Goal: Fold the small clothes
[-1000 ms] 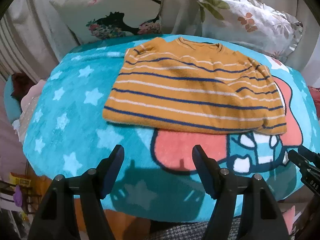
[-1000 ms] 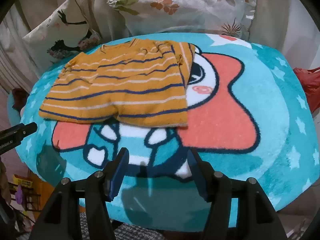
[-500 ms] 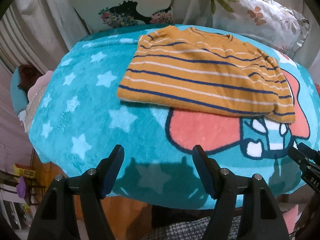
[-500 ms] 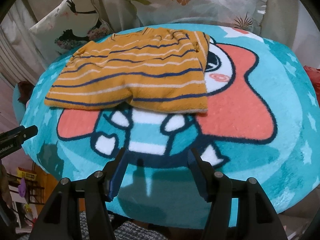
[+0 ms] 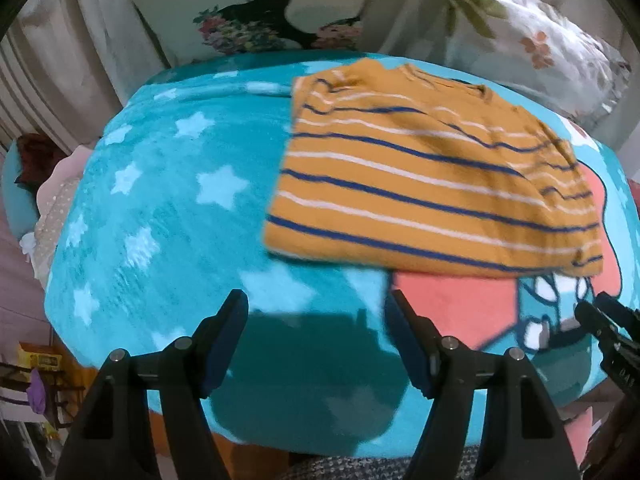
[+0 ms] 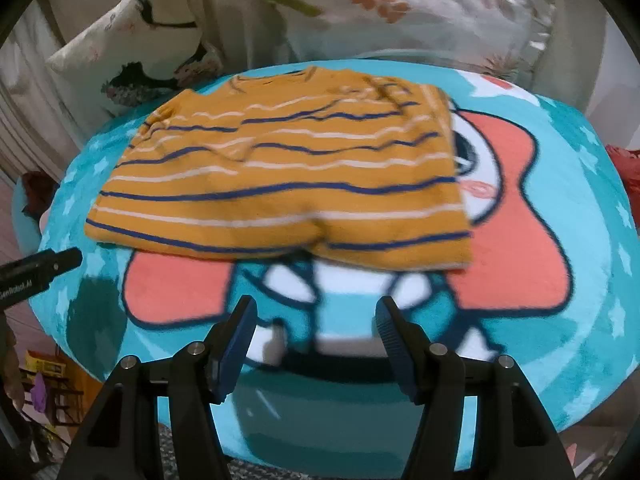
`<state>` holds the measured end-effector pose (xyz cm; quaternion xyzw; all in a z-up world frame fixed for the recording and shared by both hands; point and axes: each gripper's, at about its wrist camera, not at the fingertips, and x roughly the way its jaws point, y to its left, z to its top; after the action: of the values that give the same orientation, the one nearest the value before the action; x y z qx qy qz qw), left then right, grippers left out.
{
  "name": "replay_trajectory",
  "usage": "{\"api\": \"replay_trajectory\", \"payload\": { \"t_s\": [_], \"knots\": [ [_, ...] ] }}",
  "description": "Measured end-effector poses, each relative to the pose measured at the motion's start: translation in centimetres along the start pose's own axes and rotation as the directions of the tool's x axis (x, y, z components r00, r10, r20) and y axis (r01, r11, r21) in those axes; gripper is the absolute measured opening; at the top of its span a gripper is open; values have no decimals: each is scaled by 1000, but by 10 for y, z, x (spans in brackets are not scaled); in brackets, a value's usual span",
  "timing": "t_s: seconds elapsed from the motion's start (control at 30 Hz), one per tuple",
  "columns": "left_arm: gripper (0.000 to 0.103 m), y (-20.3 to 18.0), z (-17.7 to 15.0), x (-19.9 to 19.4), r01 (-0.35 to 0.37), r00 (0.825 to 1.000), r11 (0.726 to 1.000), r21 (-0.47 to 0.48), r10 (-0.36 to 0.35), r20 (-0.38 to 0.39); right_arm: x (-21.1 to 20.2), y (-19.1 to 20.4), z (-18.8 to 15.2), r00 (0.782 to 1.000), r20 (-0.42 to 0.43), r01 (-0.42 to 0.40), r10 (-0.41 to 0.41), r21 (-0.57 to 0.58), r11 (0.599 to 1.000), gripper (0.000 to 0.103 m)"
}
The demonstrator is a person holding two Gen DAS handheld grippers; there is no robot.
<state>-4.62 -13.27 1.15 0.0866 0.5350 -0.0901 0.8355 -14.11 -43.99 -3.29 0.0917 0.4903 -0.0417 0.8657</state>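
Note:
An orange sweater with navy and white stripes [image 5: 432, 176] lies folded flat on a teal star blanket [image 5: 168, 200]; it also shows in the right wrist view [image 6: 288, 184]. My left gripper [image 5: 316, 304] is open and empty, hovering over the blanket short of the sweater's near left corner. My right gripper [image 6: 314, 308] is open and empty, just short of the sweater's near hem. The right gripper's tip shows at the right edge of the left wrist view [image 5: 608, 332]. The left gripper's tip shows at the left edge of the right wrist view [image 6: 40, 268].
The blanket [image 6: 540, 208] carries a pink and white cartoon print and drops off at its near edge. Two floral pillows [image 5: 256, 12] [image 6: 400, 4] lean behind the sweater. Clutter sits on the floor at the lower left [image 5: 36, 360].
Both grippers have moved forward toward the sweater, which now looks larger and nearer. The left view has shifted left. Both stay open; the sweater has not moved.

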Motion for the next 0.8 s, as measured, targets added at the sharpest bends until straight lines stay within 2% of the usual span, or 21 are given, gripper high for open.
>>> {"api": "replay_trajectory", "payload": {
  "t_s": [0.43,0.6,0.8],
  "knots": [
    [70,79,50,45,27,998,999,30,-25,-52,41,109,23,1000,-28,11,-13,-61,998,66],
    [70,91,61,61,46,996,998,46,-42,-74,53,130,24,999,-40,27,-29,-55,998,66],
    [70,90,71,74,79,993,995,67,-73,-89,56,138,24,997,-43,56,-58,-45,997,66]
  ]
}}
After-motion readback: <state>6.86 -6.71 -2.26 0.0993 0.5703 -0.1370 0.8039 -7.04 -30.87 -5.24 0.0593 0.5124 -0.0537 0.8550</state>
